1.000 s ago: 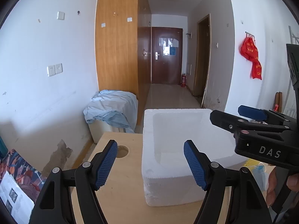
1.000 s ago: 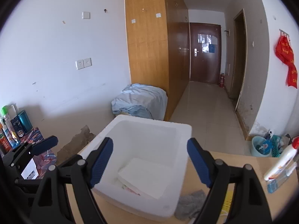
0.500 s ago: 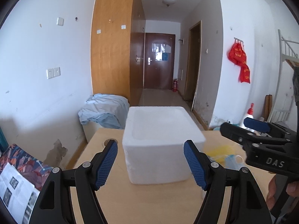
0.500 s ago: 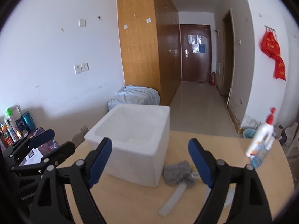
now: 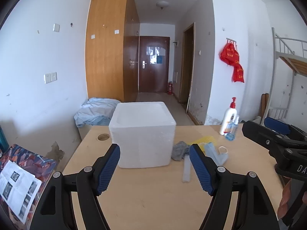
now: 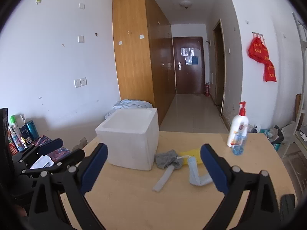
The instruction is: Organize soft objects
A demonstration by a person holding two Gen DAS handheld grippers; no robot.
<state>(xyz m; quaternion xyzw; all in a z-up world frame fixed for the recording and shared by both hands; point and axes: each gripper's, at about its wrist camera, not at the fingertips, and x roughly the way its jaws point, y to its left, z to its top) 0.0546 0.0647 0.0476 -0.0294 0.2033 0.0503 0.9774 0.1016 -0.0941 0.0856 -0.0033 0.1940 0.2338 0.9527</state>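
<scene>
Left gripper [image 5: 154, 169]: jaws apart, empty, above the table [image 5: 153, 201]. Right gripper [image 6: 154, 169]: jaws opening, nothing between them. Ahead, right of the foam box [image 6: 130, 140]: grey cloth [image 6: 167, 161] touching the box's corner; white strip [image 6: 163, 178], long axis running from the cloth toward the camera; folded mask [image 6: 195, 172]; yellow item [image 6: 191, 153] behind. Pump bottle [image 6: 237, 132] stands upright, far right.

White walls [image 5: 38, 57], wooden wardrobe [image 5: 107, 48], brown door [image 5: 153, 63]

Dormitory room: bunk bed [image 5: 287, 61], wardrobe [image 5: 107, 44], hallway door [image 5: 153, 65].
</scene>
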